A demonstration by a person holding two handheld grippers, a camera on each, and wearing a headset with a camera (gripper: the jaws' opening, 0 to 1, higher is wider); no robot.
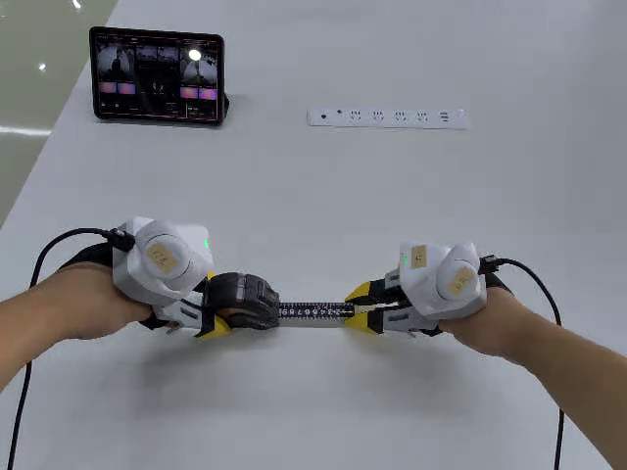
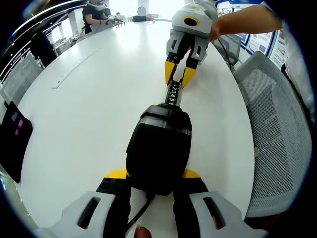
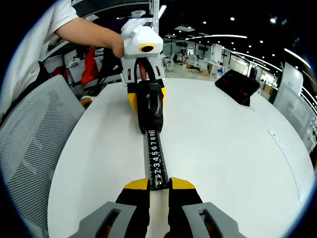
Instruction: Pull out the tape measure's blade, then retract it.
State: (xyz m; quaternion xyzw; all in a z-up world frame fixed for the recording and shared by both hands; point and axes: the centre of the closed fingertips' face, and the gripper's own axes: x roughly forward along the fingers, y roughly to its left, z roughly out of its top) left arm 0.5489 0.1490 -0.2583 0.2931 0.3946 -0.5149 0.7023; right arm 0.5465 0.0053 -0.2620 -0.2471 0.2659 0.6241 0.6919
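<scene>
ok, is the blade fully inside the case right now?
No, a numbered stretch of blade runs from the tape measure case to the right gripper, which pinches its tip.

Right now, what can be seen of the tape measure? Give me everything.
The tape measure has a chunky black case, plastic or rubber by its look, clamped on both sides by the left tool. A short stretch of dark blade with white numerals, 1 through 9 readable, runs straight out of it, just over the white table. The right tool pinches the blade's end. Whether the case rests on the table cannot be told.
</scene>
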